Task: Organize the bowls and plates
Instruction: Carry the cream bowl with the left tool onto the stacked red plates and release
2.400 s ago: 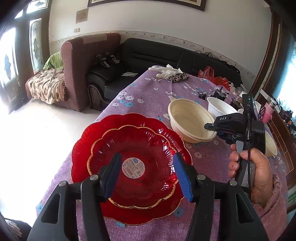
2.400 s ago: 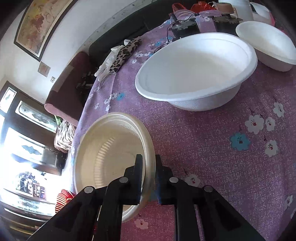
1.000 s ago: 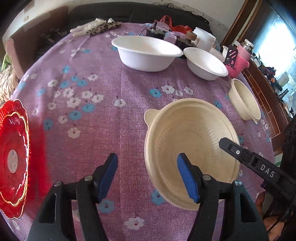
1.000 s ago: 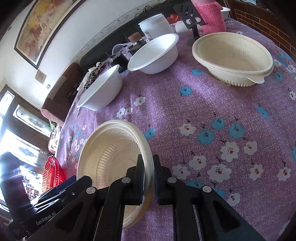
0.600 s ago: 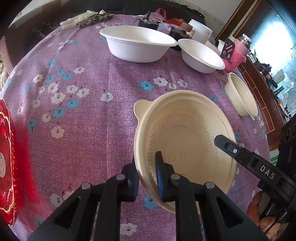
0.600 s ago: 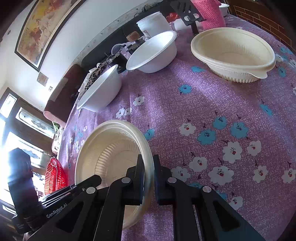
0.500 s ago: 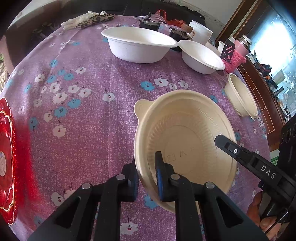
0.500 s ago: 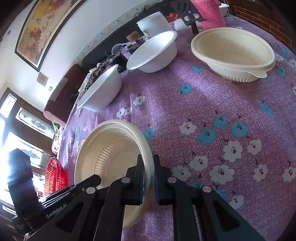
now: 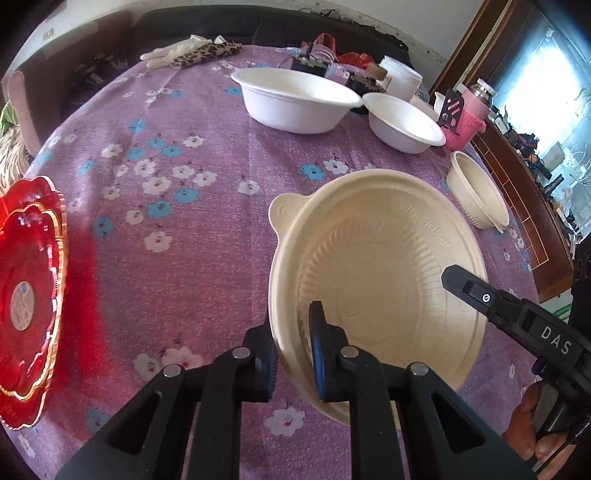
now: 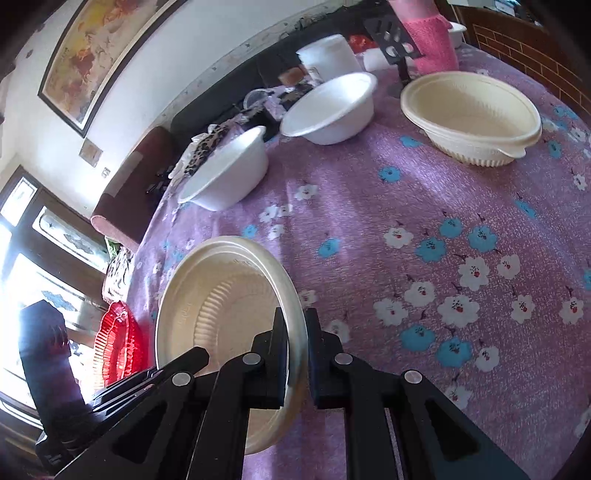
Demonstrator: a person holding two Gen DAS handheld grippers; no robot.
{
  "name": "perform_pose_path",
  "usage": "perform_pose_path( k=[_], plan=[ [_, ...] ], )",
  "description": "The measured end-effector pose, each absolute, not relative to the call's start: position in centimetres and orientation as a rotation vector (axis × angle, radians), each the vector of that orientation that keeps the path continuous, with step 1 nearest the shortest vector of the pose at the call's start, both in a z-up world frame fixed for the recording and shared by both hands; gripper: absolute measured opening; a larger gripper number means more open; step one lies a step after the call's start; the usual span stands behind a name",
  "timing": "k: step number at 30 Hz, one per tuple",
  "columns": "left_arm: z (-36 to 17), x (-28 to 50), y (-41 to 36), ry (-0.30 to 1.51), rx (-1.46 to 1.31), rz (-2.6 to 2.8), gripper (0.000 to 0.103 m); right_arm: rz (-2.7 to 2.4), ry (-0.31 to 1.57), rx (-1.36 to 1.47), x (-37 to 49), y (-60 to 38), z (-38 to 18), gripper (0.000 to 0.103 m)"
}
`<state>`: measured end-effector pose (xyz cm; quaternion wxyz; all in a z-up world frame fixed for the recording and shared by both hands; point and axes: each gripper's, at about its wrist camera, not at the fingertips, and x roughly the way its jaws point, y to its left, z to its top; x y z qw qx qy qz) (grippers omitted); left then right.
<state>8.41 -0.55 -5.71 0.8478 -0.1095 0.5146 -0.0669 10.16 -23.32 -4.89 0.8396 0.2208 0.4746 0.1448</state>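
Note:
A large cream bowl (image 9: 384, 273) with a tab handle is held at two sides, just over the purple flowered tablecloth (image 9: 177, 155). My left gripper (image 9: 293, 332) is shut on its near left rim. My right gripper (image 10: 295, 332) is shut on the opposite rim of the same cream bowl (image 10: 221, 306), and its black finger reaches in from the right in the left wrist view. A smaller cream bowl (image 9: 478, 195) (image 10: 472, 118) stands to the right. Two white bowls (image 9: 299, 99) (image 9: 404, 122) stand at the back. Stacked red plates (image 9: 26, 295) lie at the left edge.
A pink-sleeved jar (image 9: 469, 118), a white tub (image 9: 400, 77), dark gadgets (image 9: 314, 62) and a leopard-print cloth (image 9: 207, 51) crowd the table's far end. A dark sofa (image 9: 207, 22) and an armchair stand behind. A hand (image 9: 532, 424) grips the right tool.
My left gripper came from the red plates to the cream bowl, stood open around its rim, then shut on it. The bowl has shifted a little toward the right with both grippers.

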Motion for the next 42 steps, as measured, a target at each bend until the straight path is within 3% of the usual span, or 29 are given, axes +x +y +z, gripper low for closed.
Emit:
perform_pose_path(
  k=[19,30,42],
  plan=[
    [1.0,2.1,11.9,0.905,-0.284,0.011,0.015,0.479,0.9,0.279,7.5,-9.7,2.3,0.01],
    [-0.9,1.8,20.4,0.955,-0.285,0.196,0.015,0.583,1.004,0.259,9.7,1.6,-1.6,0.011],
    [-2.5,1.1,23.8,0.991,-0.278,0.285,0.015,0.622,1.085,0.227,10.9,6.4,-5.5,0.012]
  ],
)
